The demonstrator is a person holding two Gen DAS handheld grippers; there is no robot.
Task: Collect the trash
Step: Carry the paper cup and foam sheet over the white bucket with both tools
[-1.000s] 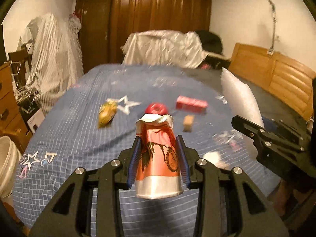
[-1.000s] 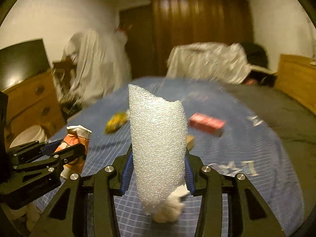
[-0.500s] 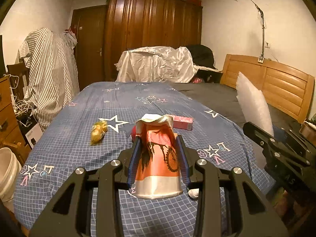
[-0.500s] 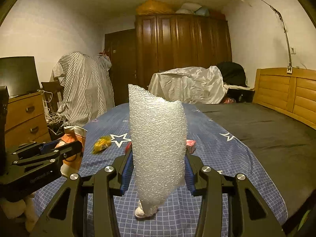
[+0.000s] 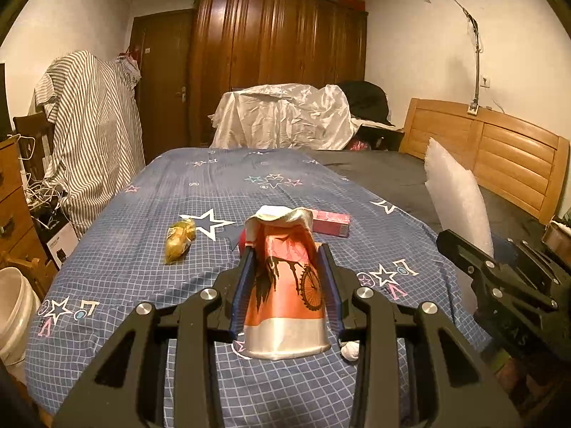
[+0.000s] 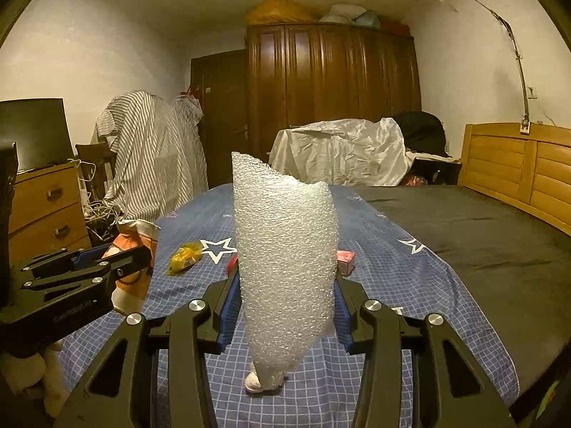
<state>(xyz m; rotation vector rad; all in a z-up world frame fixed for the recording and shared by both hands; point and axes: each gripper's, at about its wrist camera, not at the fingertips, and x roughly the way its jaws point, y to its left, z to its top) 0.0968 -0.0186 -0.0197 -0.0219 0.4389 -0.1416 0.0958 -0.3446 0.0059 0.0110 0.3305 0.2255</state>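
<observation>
The left hand-held gripper (image 5: 287,271) is clenched on a crushed orange cup (image 5: 285,285), the right hand-held gripper (image 6: 283,285) on a tall roll of bubble wrap (image 6: 283,256); both pieces are held up over the near end of the bed (image 5: 142,249).

The wrap is the likelier trouble: it is soft, stands well above the pads and is pinched low, so a quick swing could fold it or let it slide out. The cup is already dented and could squeeze out downward.

A yellow wrapper (image 5: 180,240), a pink box (image 5: 330,223) and a white wad (image 5: 349,349) still lie on the bed; something red behind the cup is too hidden to name.

The bed's near edge is close below. A white bucket (image 5: 14,306) sits to the left by the drawers (image 5: 10,199), probably the bin; that side is tight, and the two grippers are close together.
</observation>
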